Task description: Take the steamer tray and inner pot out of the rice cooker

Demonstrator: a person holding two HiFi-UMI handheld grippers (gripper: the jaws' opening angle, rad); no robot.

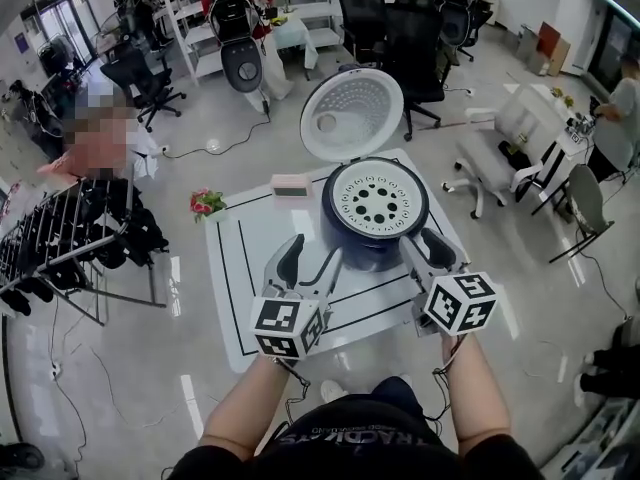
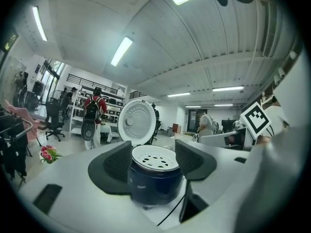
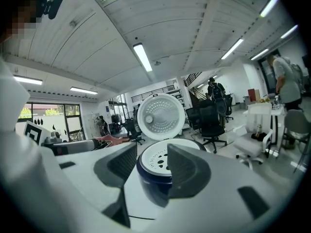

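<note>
Left gripper [image 1: 310, 258] and right gripper [image 1: 428, 248] both have jaws wide apart, nothing held, close by the navy rice cooker [image 1: 375, 246] on the white desk [image 1: 250, 298]. The steamer tray [image 1: 378, 200] sits in its top, lid [image 1: 352, 114] up. The shirt print is too blurry to read.

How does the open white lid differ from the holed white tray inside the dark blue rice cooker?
The white lid stands raised behind the dark blue rice cooker; the white steamer tray lies flat in its mouth. The lid has many fine dots; the tray fewer, larger holes. Both are round and white.
</note>
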